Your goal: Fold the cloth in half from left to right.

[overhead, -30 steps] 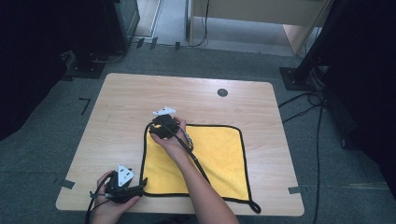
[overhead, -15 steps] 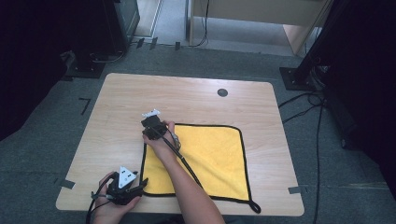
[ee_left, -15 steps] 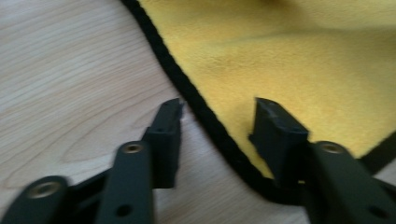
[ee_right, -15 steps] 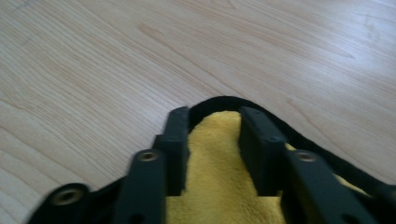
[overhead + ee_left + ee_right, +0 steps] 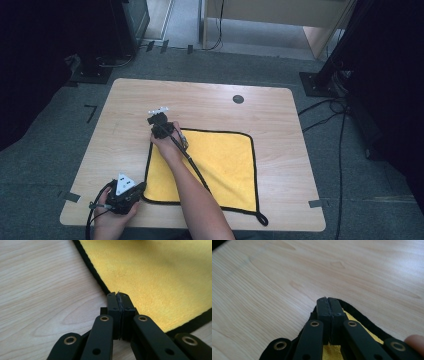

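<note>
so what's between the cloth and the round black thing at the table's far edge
Bare wood: in the high view nothing lies between the cloth and the black disc.

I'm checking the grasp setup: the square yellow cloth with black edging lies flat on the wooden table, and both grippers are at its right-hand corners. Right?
Not quite. In the high view the left gripper and right gripper are at the left-hand corners of the square yellow cloth with black edging, flat on the wooden table.
</note>
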